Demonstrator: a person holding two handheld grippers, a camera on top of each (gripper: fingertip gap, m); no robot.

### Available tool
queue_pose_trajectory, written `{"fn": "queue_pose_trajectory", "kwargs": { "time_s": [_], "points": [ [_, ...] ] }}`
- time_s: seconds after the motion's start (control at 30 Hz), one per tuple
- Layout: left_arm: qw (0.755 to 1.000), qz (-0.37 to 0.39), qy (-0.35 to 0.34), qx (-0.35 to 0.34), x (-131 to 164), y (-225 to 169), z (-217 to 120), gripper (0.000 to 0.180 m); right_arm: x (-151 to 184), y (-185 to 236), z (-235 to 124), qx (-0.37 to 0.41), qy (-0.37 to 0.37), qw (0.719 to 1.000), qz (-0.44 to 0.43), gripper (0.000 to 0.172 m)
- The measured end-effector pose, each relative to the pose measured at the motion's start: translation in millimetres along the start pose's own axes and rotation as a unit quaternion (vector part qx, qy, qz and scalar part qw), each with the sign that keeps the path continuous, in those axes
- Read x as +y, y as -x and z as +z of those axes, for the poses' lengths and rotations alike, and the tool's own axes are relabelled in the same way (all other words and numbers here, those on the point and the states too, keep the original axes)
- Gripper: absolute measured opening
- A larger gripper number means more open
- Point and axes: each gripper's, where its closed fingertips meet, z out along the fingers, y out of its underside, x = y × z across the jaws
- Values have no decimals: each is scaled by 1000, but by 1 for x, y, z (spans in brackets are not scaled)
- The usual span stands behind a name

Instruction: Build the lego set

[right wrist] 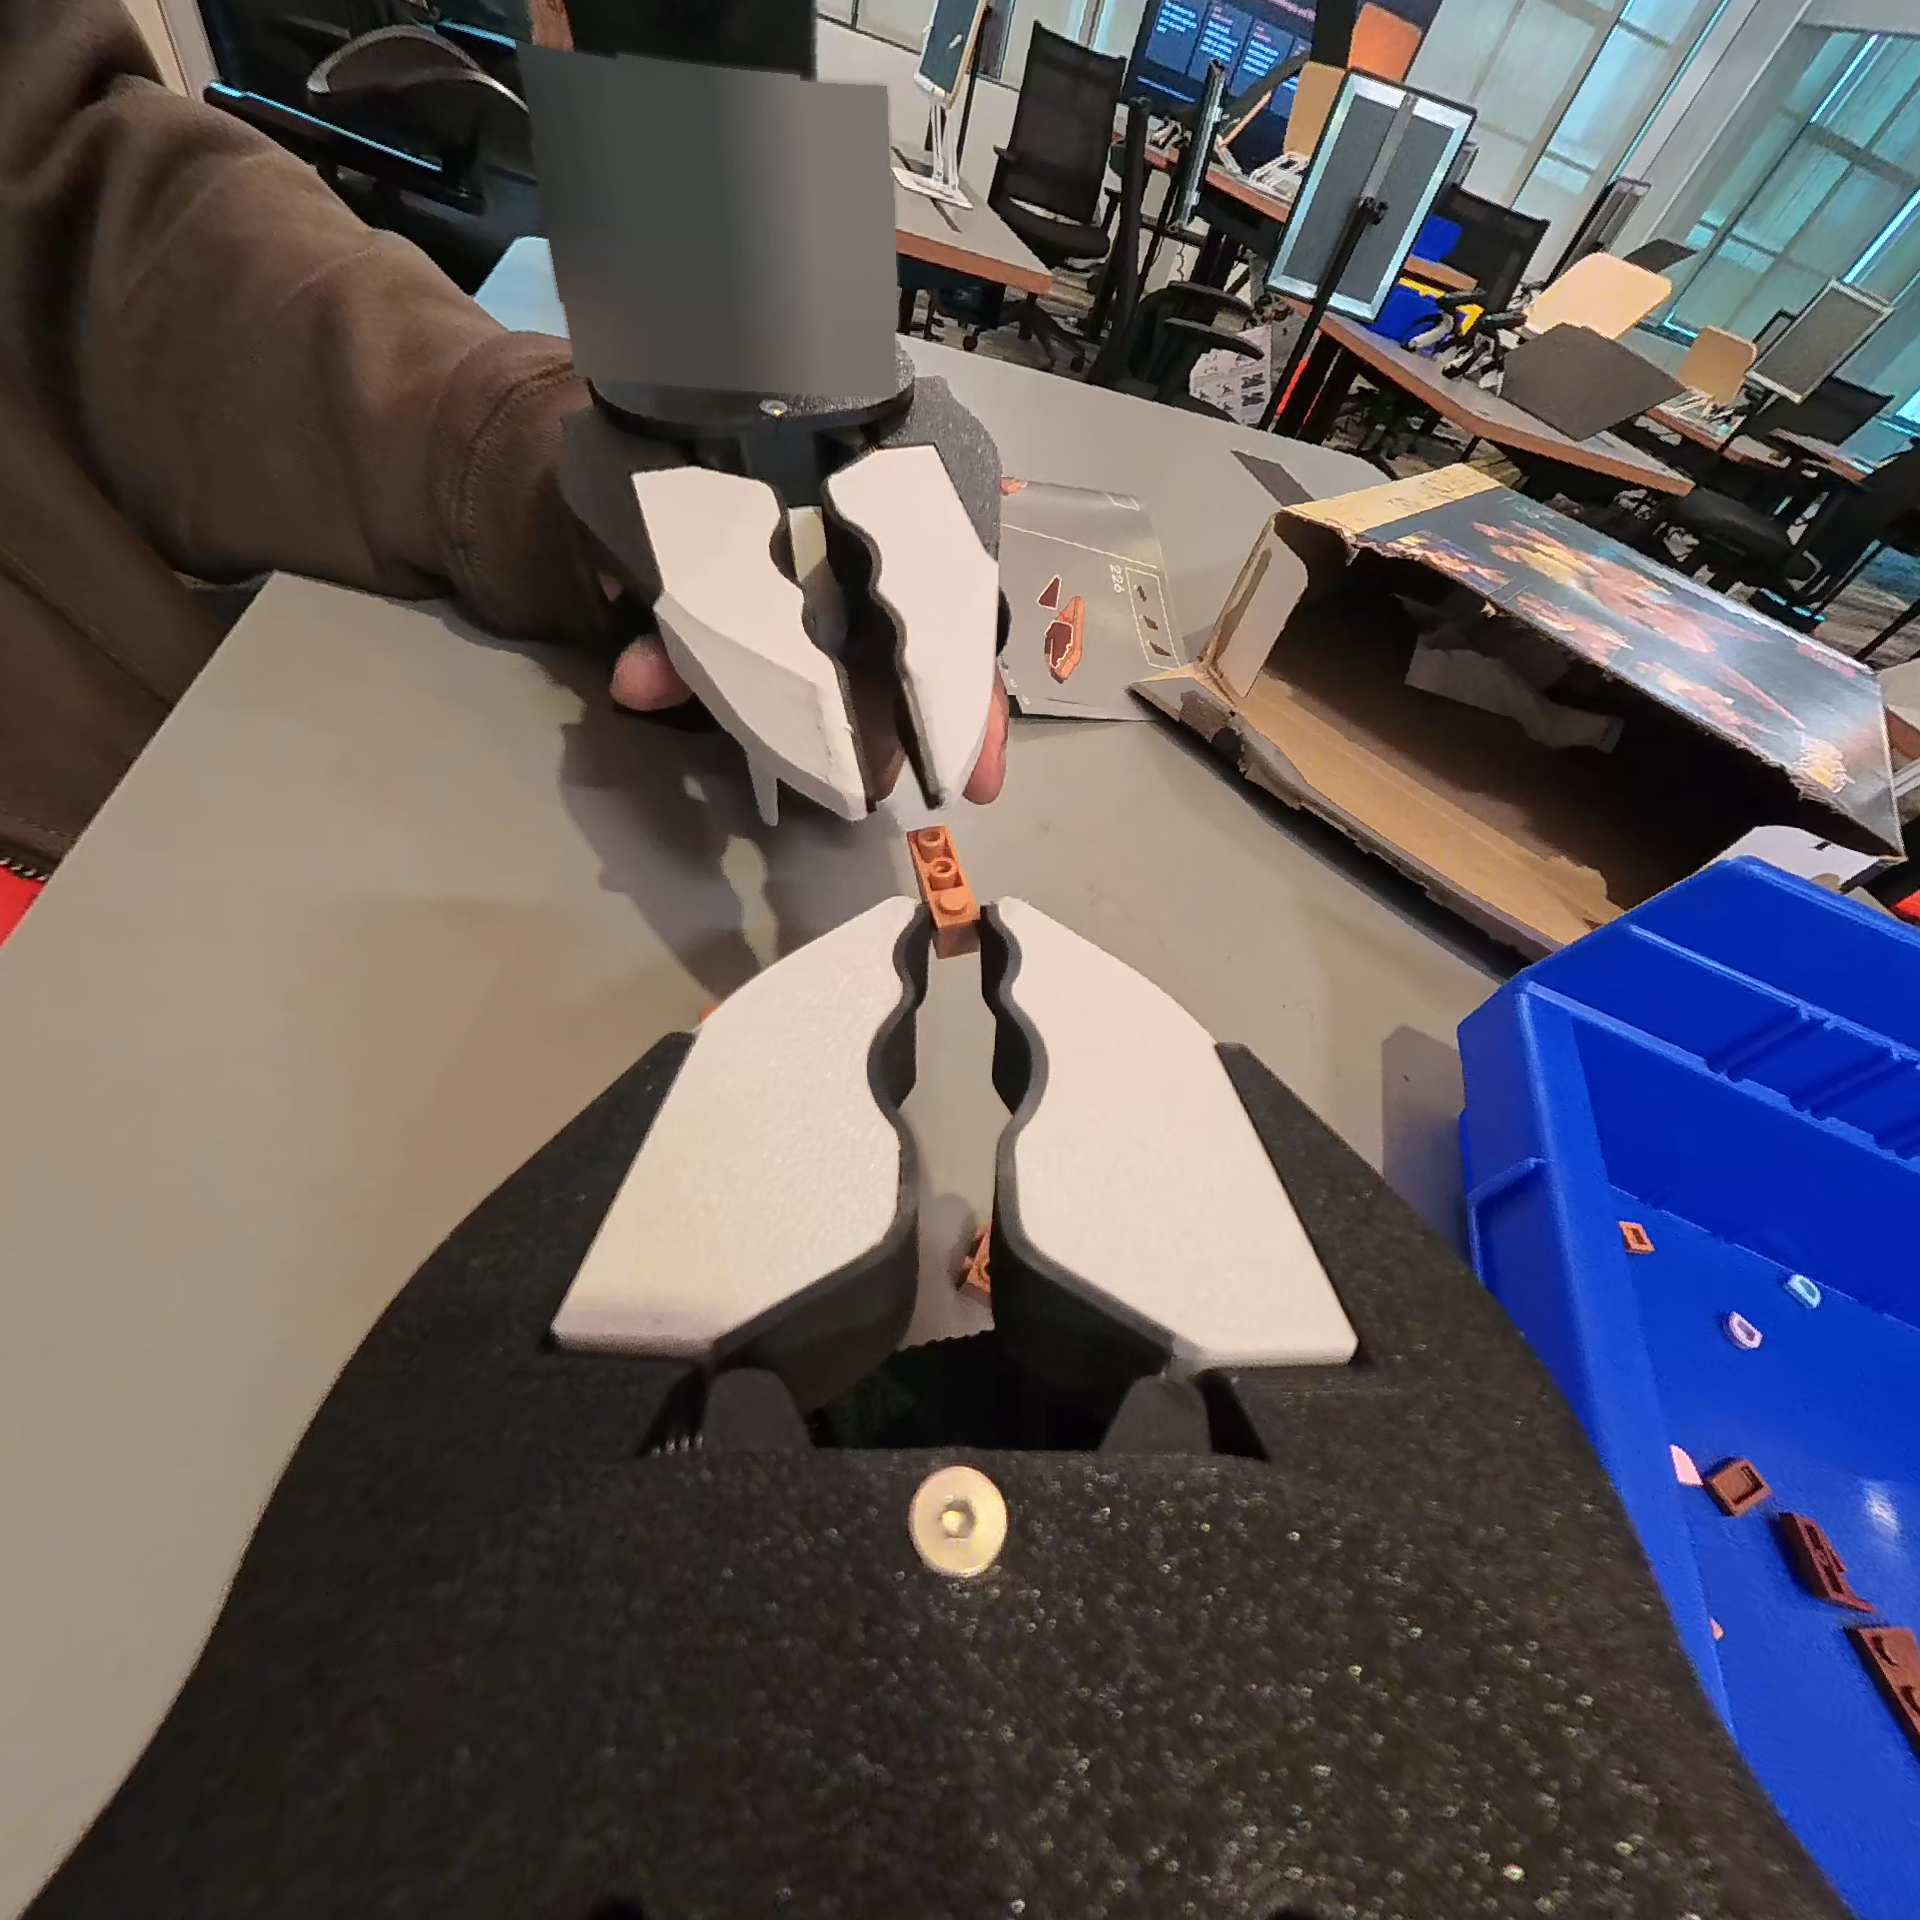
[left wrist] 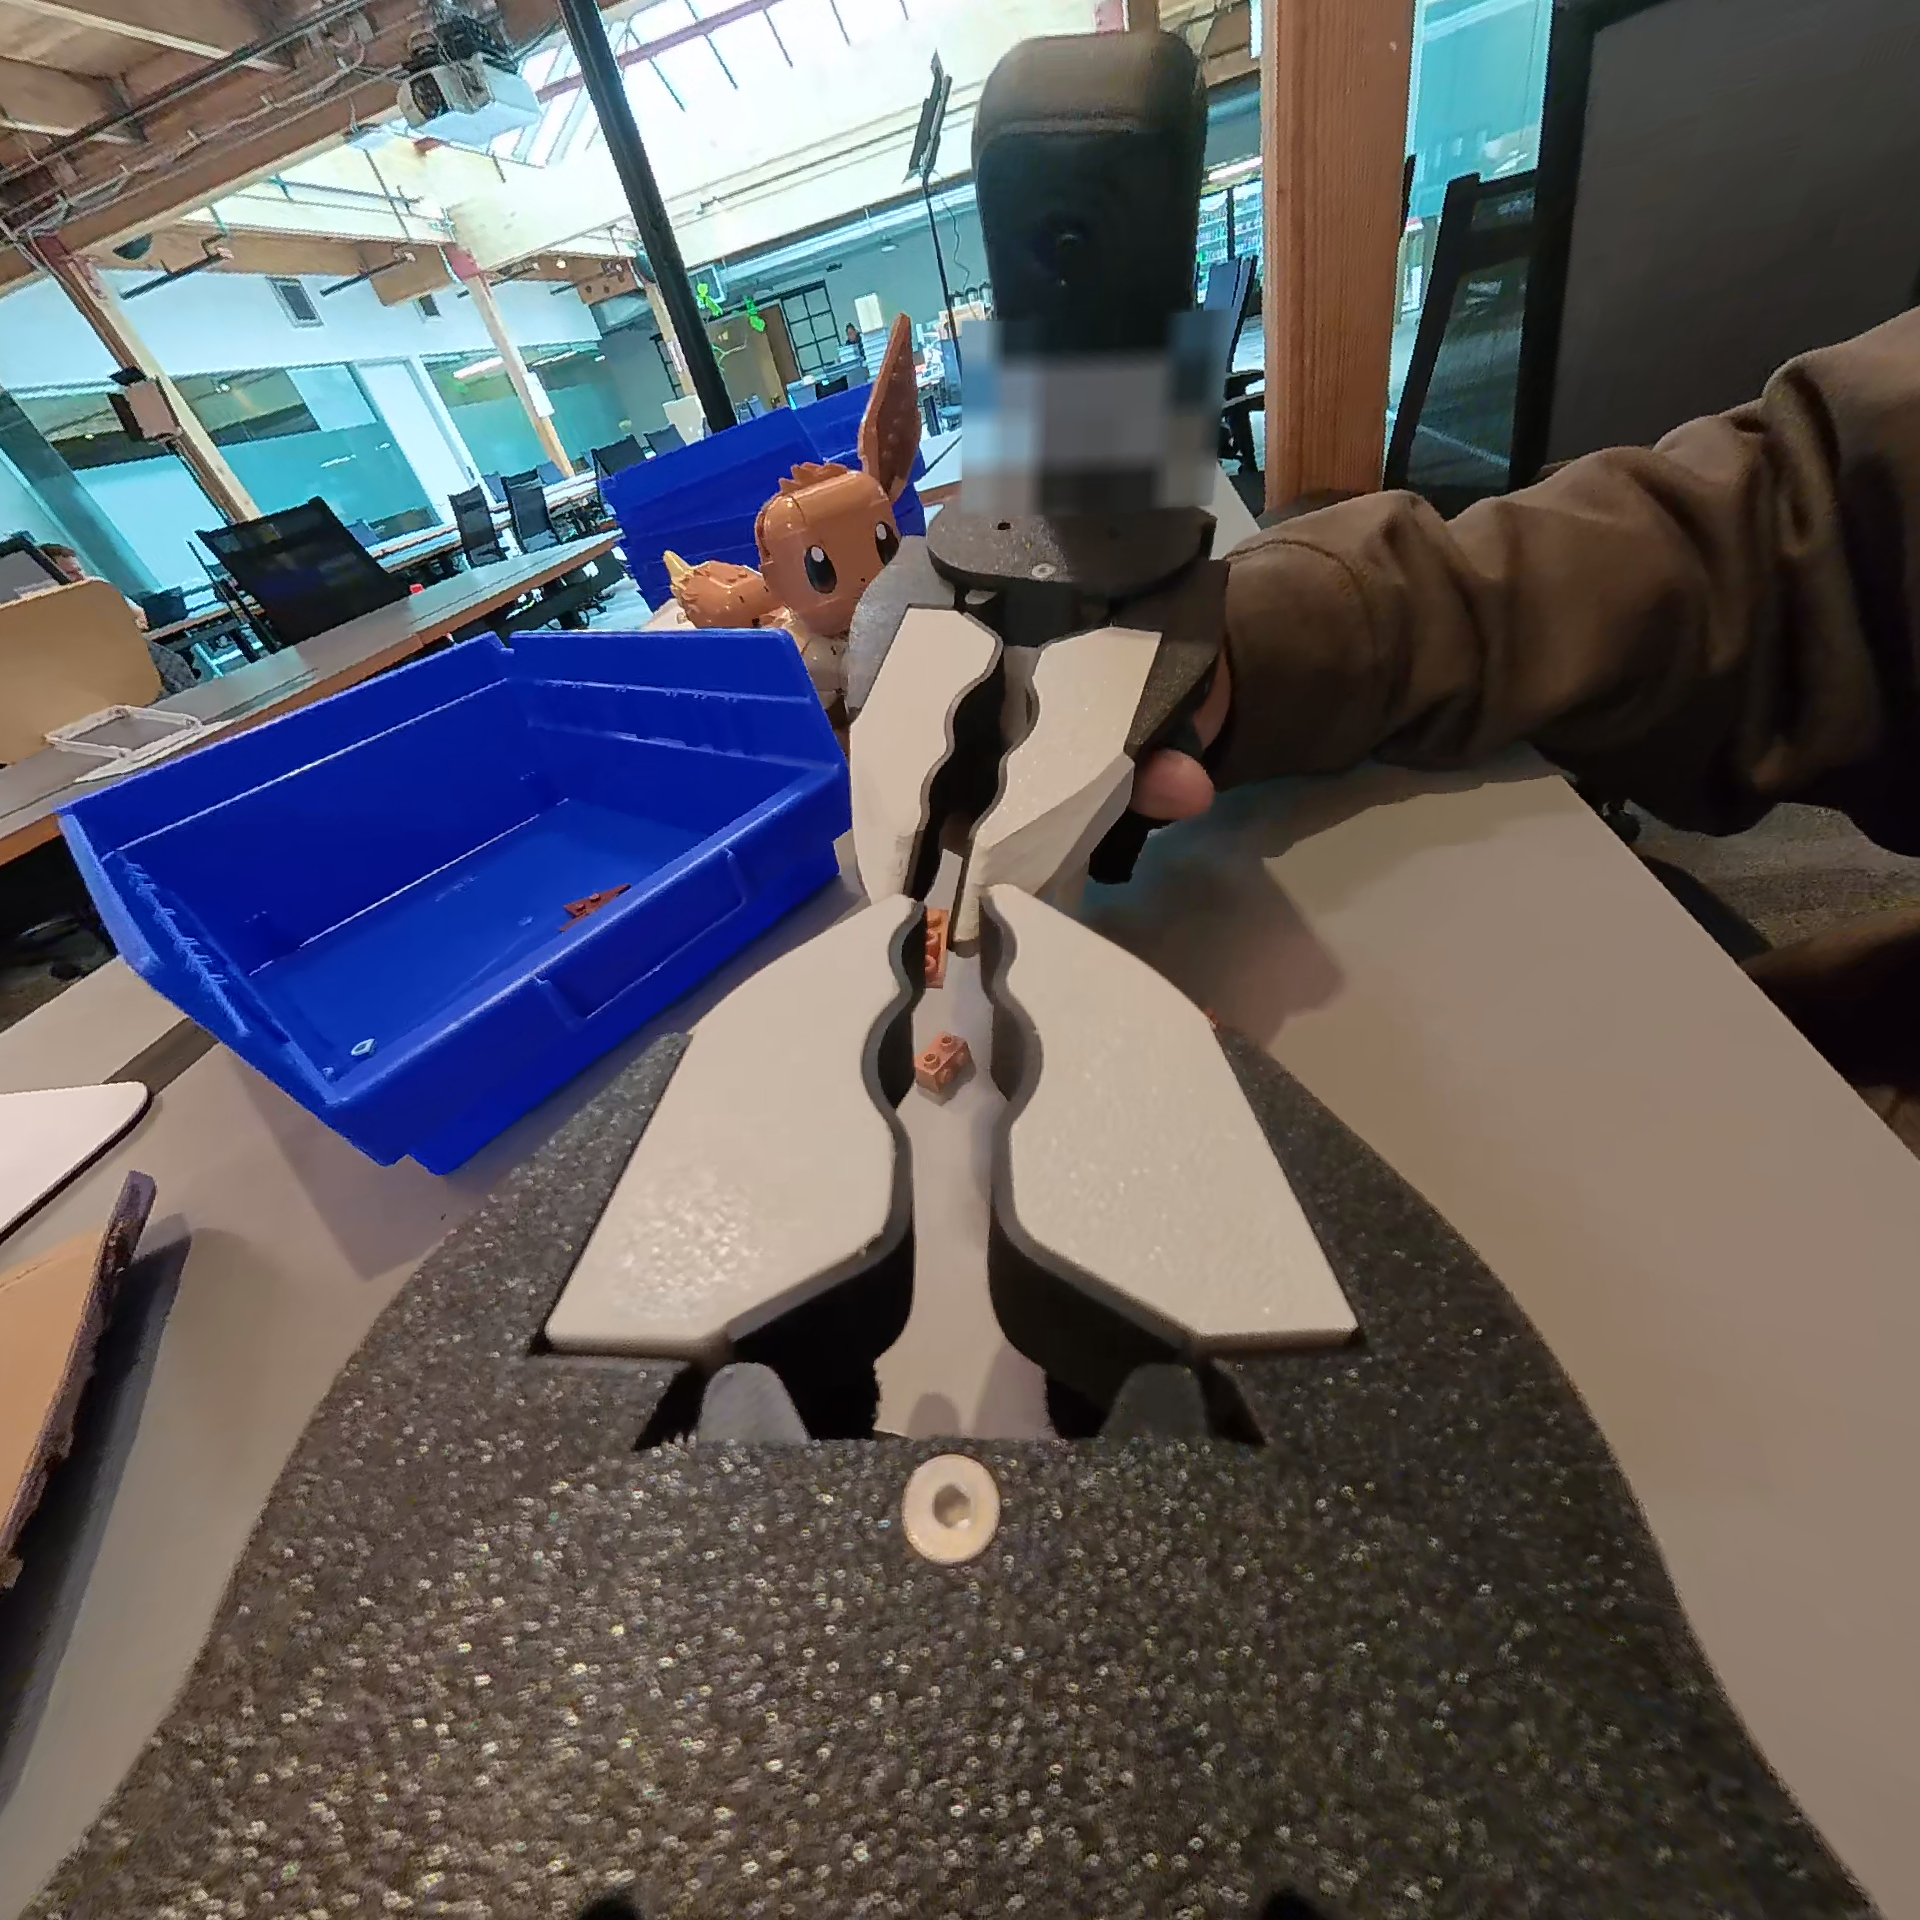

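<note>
Right tool (right wrist: 954, 920) of mine pinches one end of a small orange-brown studded plastic brick (right wrist: 943, 891) above the grey counter (right wrist: 312, 935), while my left tool (right wrist: 902, 802), nearly closed, hovers empty just beyond its free end.

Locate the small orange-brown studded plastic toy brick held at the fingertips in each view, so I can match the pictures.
Left wrist view: the brick is at centre, partly hidden behind the near left fingertip, under the right gripper.
Right wrist view: it is at centre, near end pinched between the near white fingertips, far end toward the left gripper.
Shared landmark: the right gripper holding it, over the grey table.
</note>
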Motion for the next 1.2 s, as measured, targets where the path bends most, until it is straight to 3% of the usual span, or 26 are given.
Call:
{"fn": "queue_pose_trajectory", "kwargs": {
  "time_s": [0.63, 1.2],
  "points": [
    [996, -55, -54, -42, -13, 22, -10, 18, -13, -18, 1, 65, -55, 996, 26, 9],
    [998, -28, -19, -46, -3, 20, -6, 16, -16, -11, 1, 46, -60, 997, 26, 8]
  ]
}}
